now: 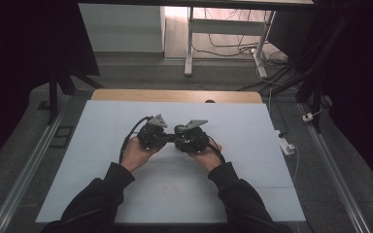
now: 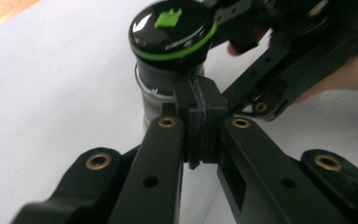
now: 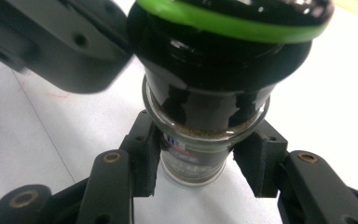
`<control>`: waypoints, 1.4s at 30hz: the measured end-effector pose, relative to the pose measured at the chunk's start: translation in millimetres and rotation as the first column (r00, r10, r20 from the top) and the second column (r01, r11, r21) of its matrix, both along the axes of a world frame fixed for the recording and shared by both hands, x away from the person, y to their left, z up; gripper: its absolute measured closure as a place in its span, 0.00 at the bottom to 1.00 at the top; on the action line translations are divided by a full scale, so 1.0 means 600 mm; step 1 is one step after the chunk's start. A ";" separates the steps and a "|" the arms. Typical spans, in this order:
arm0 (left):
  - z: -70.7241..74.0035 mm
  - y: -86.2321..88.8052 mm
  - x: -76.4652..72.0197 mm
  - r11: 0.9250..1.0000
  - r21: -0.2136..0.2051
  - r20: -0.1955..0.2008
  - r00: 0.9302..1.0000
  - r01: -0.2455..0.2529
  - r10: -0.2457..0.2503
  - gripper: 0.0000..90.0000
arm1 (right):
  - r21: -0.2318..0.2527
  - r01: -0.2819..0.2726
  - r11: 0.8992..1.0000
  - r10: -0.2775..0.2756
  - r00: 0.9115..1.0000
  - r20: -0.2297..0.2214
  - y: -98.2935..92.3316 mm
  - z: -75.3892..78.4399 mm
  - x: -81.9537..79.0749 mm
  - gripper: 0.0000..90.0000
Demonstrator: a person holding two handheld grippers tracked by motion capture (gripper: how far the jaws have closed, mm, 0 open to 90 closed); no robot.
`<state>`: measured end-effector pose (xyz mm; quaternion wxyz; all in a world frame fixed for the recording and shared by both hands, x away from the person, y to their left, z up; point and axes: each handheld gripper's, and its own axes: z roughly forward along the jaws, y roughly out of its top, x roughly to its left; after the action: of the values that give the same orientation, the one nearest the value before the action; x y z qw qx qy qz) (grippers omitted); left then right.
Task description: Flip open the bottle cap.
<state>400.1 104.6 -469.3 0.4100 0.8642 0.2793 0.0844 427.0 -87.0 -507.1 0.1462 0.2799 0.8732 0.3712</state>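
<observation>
A small glass jar (image 1: 179, 129) with a black cap and a green ring stands on the white sheet, mid-table. In the left gripper view the cap (image 2: 172, 28) shows a green logo above the glass body (image 2: 151, 100). My right gripper (image 3: 196, 168) is shut on the jar's glass body (image 3: 193, 154), one pad on each side below the cap (image 3: 214, 56). My left gripper (image 2: 200, 116) is shut, its fingertips pressed together right in front of the jar, just under the cap, with nothing between them. In the high view the left gripper (image 1: 167, 138) and right gripper (image 1: 179, 141) meet at the jar.
The white sheet (image 1: 102, 160) covers the table, with a wooden edge (image 1: 175, 95) at the back. A power strip (image 1: 286, 144) and cables lie on the floor to the right. A white table frame (image 1: 189, 43) stands beyond the table.
</observation>
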 end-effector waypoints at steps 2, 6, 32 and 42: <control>0.005 0.000 -0.001 1.000 -0.002 -0.003 1.000 0.006 -0.006 0.98 | 0.002 0.001 1.000 -0.001 1.000 -0.001 0.000 0.000 0.000 0.59; 0.013 0.001 -0.003 1.000 -0.027 -0.003 1.000 0.007 -0.007 0.98 | 0.000 0.002 1.000 -0.002 1.000 -0.001 0.000 0.000 -0.001 0.59; 0.023 0.007 0.009 0.997 -0.064 -0.010 0.999 -0.054 0.053 0.98 | -0.003 0.001 1.000 -0.001 1.000 0.001 0.001 0.000 0.000 0.59; 0.029 0.016 0.024 0.992 -0.086 -0.009 0.995 -0.095 0.095 0.98 | -0.011 -0.004 1.000 0.004 1.000 0.009 0.002 0.000 -0.001 0.59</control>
<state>414.3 114.0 -451.6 0.4420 0.8315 0.3245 0.0896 426.4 -86.1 -507.3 0.1508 0.2760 0.8751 0.3679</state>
